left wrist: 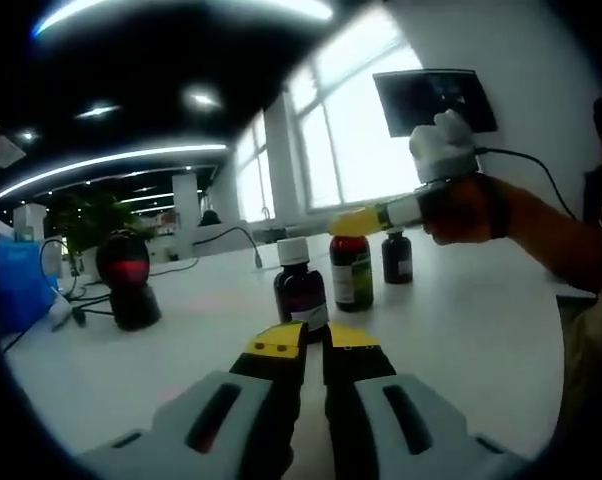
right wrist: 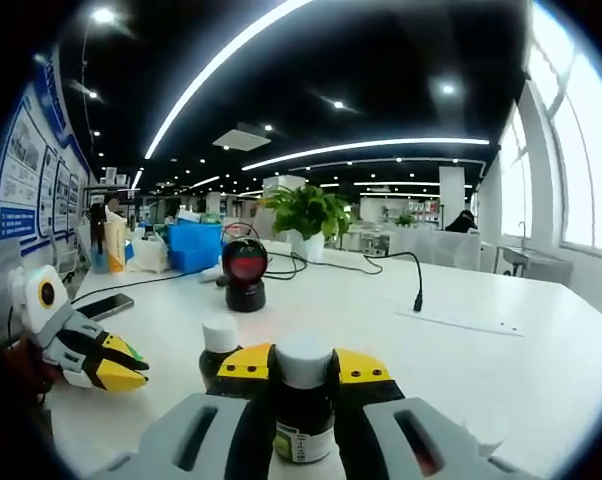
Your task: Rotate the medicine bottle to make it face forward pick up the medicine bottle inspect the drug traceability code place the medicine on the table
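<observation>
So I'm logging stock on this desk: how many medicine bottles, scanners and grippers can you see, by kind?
Medicine bottles: 3, the white-capped front bottle, the middle bottle and the far bottle.
Barcode scanner: 1.
Grippers: 2, the left gripper and the right gripper.
Total: 6.

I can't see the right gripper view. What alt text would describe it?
The right gripper closes its yellow-tipped jaws around a dark, white-capped medicine bottle on a white table. A second bottle stands just behind, a red-faced scanner farther back, and the left gripper at the left.
</observation>
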